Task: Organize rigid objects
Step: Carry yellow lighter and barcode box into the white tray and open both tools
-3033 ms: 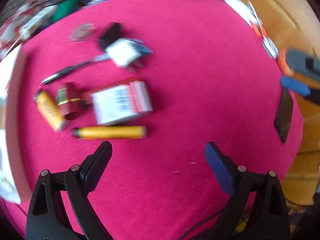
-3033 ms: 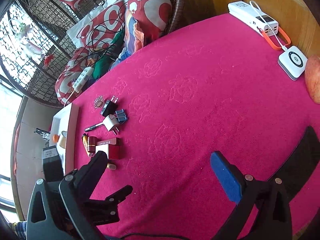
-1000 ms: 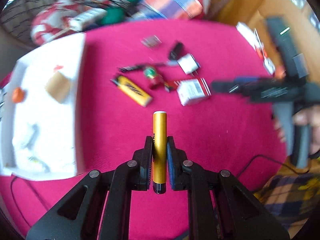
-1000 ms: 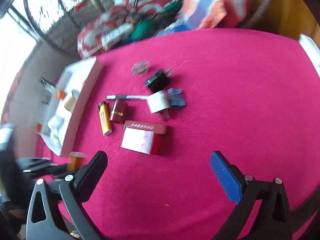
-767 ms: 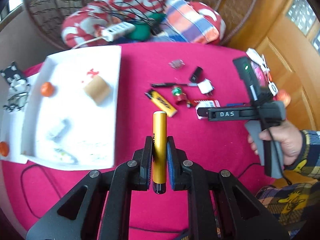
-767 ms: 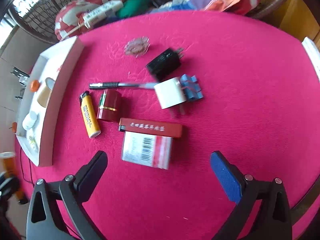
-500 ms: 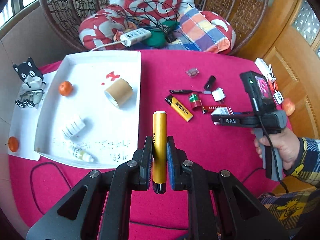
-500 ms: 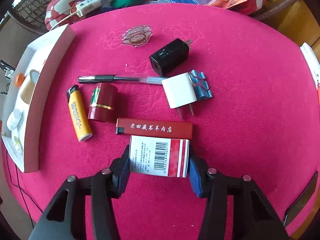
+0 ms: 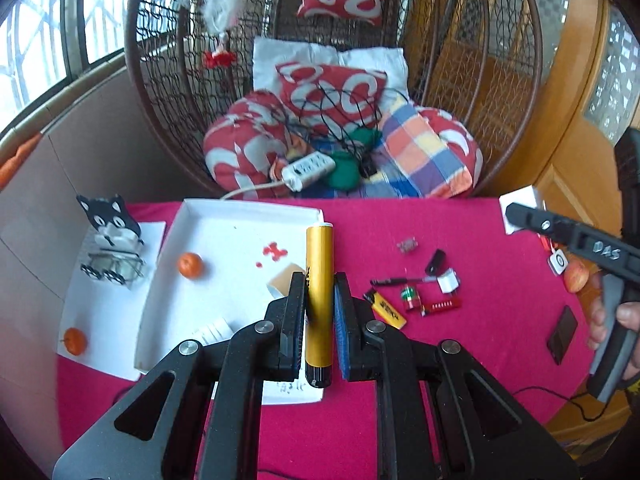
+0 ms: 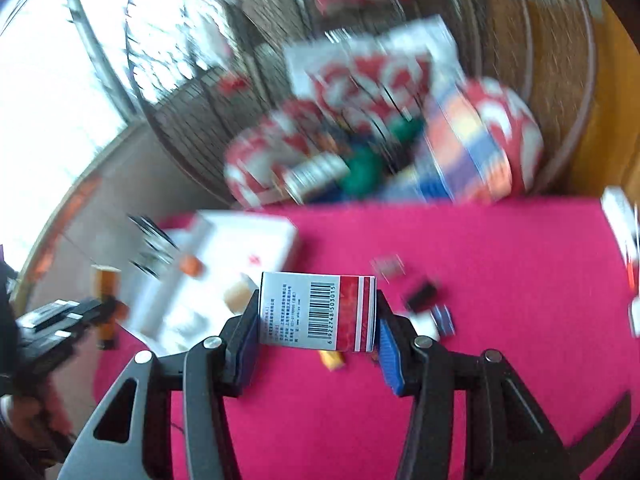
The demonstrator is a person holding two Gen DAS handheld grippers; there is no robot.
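lifted since earlier, right gripper [image 10: 318,320] clamps barcoded box [image 10: 318,312]; background blurred; left gripper [image 9: 319,316] grips gold tube [image 9: 319,280]

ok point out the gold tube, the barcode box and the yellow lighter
gold tube [image 9: 319,264], left wrist view, upper barrel above the jaws
barcode box [image 10: 318,311], right wrist view, barcode face
yellow lighter [image 9: 387,309], left wrist view, mid body
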